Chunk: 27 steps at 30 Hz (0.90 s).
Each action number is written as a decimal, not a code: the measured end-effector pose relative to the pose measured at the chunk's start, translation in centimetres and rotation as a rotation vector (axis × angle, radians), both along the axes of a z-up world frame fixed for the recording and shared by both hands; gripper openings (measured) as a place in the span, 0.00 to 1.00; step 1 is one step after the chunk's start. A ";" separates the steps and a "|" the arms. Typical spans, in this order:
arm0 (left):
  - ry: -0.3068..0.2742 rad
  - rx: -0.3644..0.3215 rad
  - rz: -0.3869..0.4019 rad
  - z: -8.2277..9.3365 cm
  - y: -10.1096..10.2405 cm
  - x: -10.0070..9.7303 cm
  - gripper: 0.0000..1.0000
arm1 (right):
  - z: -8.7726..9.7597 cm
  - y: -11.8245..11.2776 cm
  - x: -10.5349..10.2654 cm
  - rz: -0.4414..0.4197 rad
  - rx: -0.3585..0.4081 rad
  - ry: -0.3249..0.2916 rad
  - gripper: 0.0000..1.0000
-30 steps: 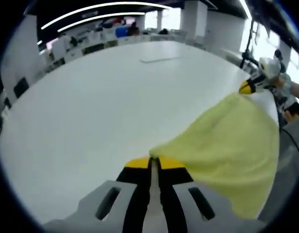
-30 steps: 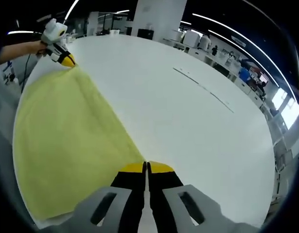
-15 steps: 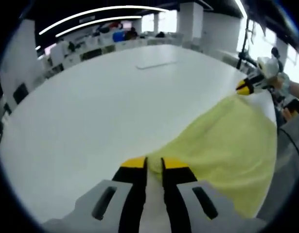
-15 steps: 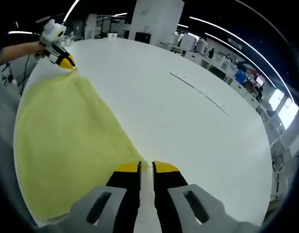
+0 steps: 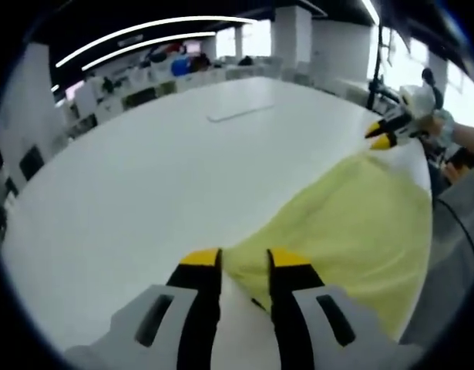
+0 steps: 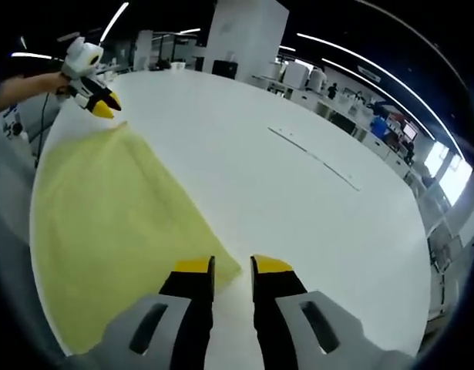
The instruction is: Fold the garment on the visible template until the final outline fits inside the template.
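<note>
Released since a second ago: yellow garment point(image 5: 352, 223) now flat on the white desk point(image 5: 144, 169), right half of the left gripper view. Risk: corners springing back, outline drifting. Left gripper point(image 5: 244, 258) and right gripper point(image 6: 231, 266), fingers spread, holding nothing, cloth corner lying between them.

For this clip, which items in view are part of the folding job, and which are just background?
Part of the job:
yellow garment
left tongs, open
right tongs, open
white table it lies on

Just lying about:
thin flat strip farther along the table
desks and equipment beyond the table
</note>
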State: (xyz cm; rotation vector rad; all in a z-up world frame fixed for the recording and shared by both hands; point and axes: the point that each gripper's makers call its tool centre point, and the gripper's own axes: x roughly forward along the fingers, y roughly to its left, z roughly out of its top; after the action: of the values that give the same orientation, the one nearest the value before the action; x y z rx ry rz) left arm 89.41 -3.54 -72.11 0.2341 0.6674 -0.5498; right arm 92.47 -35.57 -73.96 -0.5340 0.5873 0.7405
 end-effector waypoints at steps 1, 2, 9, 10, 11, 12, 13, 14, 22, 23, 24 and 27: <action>-0.001 -0.001 -0.004 0.2 -0.2 -0.1 0.23 | 0.2 0.1 -0.1 0.001 0.002 -0.004 0.20; -0.007 0.001 -0.011 0.4 -0.4 -0.2 0.24 | 0.3 0.1 -0.1 0.000 0.007 -0.006 0.22; -0.018 0.025 -0.055 1.7 -1.1 -0.9 0.32 | 1.5 0.6 -0.8 0.004 0.038 -0.011 0.30; -0.017 0.027 -0.071 1.9 -1.3 -1.2 0.33 | 1.7 0.7 -1.0 0.005 0.044 -0.009 0.32; -0.015 0.027 -0.080 2.0 -1.4 -1.3 0.34 | 1.9 0.8 -1.1 0.005 0.048 -0.008 0.34; -0.016 0.027 -0.084 2.0 -1.4 -1.4 0.35 | 2.0 0.8 -1.2 0.005 0.049 -0.009 0.35; -0.017 0.028 -0.093 2.1 -1.5 -1.5 0.36 | 2.1 0.9 -1.4 0.007 0.049 -0.009 0.36; -0.014 0.033 -0.099 2.2 -1.6 -1.7 0.37 | 2.3 0.9 -1.6 0.012 0.050 -0.009 0.36; -0.001 0.040 -0.143 2.8 -2.3 -3.1 0.43 | 3.3 1.3 -2.8 0.009 0.088 -0.009 0.51; 0.001 0.039 -0.154 2.8 -2.4 -3.3 0.45 | 3.6 1.3 -3.0 0.004 0.099 -0.010 0.52; 0.000 0.038 -0.160 2.9 -2.4 -3.4 0.46 | 3.7 1.3 -3.2 0.000 0.111 -0.009 0.53; 0.001 0.046 -0.173 3.2 -2.4 -3.9 0.49 | 4.0 1.3 -3.9 -0.004 0.134 0.003 0.57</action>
State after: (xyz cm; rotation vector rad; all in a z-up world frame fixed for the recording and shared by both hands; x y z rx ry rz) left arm 85.47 -5.95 -68.89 0.3370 0.6645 -0.7002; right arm 88.56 -34.24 -69.98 -0.4080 0.5375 0.7710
